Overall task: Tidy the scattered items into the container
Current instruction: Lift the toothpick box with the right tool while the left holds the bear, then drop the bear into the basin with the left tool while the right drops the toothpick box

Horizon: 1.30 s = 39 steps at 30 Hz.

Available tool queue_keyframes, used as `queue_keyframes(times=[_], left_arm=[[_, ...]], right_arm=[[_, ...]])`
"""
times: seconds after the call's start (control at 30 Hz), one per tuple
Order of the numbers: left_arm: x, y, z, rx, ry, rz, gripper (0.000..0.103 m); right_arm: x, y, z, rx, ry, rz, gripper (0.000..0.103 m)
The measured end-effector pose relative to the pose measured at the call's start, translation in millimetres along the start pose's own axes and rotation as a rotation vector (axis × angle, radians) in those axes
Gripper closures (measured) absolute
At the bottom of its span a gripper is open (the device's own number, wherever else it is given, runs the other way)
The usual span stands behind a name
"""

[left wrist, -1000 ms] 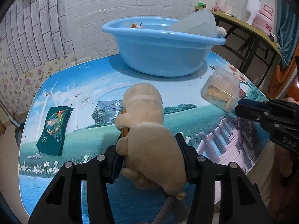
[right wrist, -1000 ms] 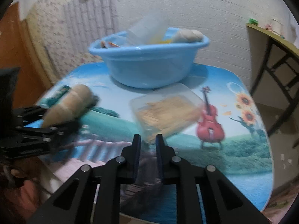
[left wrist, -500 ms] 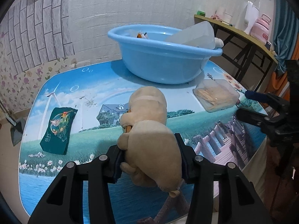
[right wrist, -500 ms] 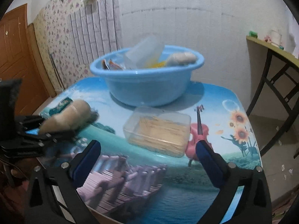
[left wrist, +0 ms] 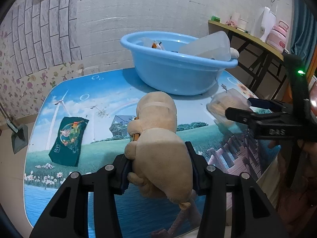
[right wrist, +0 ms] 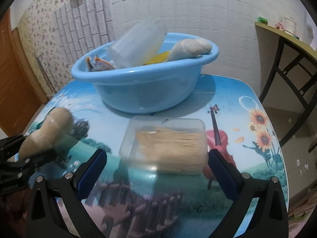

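Currently left gripper (left wrist: 158, 170) is clamping the plush toy (left wrist: 158, 142) above the table's (left wrist: 103, 99) near edge, short of the blue basin (left wrist: 174, 73). Right gripper (right wrist: 158, 170) is sitting with fingers spread wide on either side of the clear box (right wrist: 164, 146), not touching it; box is lying on the table just in front of the basin. Green packet (left wrist: 68, 141) is lying at the table's left side.

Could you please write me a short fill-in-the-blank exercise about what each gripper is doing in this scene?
1. The left gripper is shut on a beige plush ____.
2. The right gripper is ____, its fingers on either side of the clear plastic box of toothpicks.
3. The green snack packet lies flat on the ____.
4. The round basin is light ____.

Missing words: toy; open; table; blue
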State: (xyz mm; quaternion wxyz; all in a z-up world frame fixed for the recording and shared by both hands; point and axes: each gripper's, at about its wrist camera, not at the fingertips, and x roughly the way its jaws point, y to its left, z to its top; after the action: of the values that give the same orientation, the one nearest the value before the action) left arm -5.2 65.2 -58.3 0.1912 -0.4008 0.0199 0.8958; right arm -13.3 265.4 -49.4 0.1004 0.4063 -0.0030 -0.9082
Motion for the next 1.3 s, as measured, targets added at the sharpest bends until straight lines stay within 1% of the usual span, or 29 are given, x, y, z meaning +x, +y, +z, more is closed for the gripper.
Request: queue_keyframes(times=[0.1,0.23,0.3,0.33,0.43,0.53,0.67,0.87,1.03,1.17,1.3], left_arm=[[-6,2,2,-0.006,-0.016,0.003,0.056],[-16,6,6,-0.011,-0.044,0.006,0.056],[-21,7,9,-0.01,-0.057,0.009,0.056],[-22,7,10,-0.01,-0.062,0.009,0.056],[-29,6,18,-0.003,-0.09,0.007,0.056],[-36,4,29,0.01,-0.12,0.004,0.056],[-44,2,48,0.017,-0.164,-0.022,0.056],[-44,-8,75,0.057,-0.204,-0.039,0.056],[-36,-17,99,0.082,-0.226,-0.048,0.056],[-23,-21,113,0.091,-0.222,-0.068,0.056],[-6,-29,120,0.128,-0.198,-0.038,0.056]], right_arm=[[10,0,6,0.005,0.027,-0.02,0.0],[19,3,5,-0.045,0.062,-0.037,0.0],[19,1,3,-0.047,0.072,-0.023,0.001],[18,-1,2,-0.038,0.072,-0.014,0.006],[12,-9,2,-0.014,0.062,0.025,0.008],[0,-15,4,0.001,0.026,0.028,0.008],[-22,-24,7,0.032,-0.026,0.043,0.008],[-57,-38,19,0.072,-0.117,0.039,0.008],[-85,-48,40,0.103,-0.238,0.035,0.008],[-95,-55,56,0.12,-0.316,0.044,0.008],[-91,-53,80,0.096,-0.356,0.067,0.008]])
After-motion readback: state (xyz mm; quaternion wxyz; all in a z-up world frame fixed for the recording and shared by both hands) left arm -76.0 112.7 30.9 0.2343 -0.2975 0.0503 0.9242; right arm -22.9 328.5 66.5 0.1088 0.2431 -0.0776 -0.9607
